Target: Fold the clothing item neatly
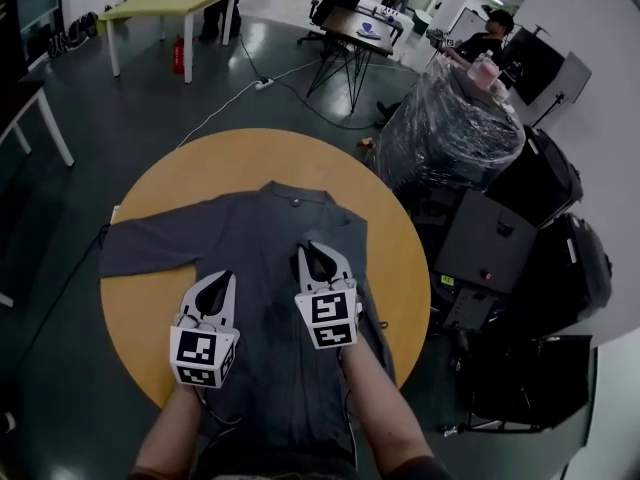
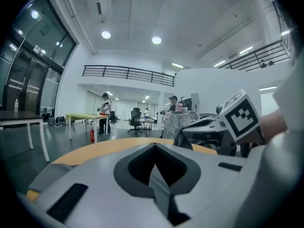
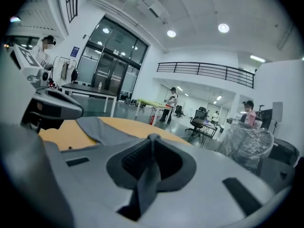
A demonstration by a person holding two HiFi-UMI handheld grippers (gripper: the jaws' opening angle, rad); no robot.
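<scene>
**A:** On the one round wooden table (image 1: pixel 160 183), what lies there?

**B:** One grey shirt (image 1: pixel 260 238), spread flat, with its collar away from the person and one sleeve (image 1: pixel 150 246) stretched out to the left.

**A:** And the grippers?

**B:** Two. The left gripper (image 1: pixel 221 276) is closed on a thin grey strip of the shirt. The right gripper (image 1: pixel 311 247) pinches a darker fold.

**A:** Any writing?

**B:** Black-and-white square markers (image 1: pixel 331 308) on two cubes.

**A:** Do the views differ?

**B:** The head view shows the whole shirt. Only the gripper views show the pinched cloth.
</scene>
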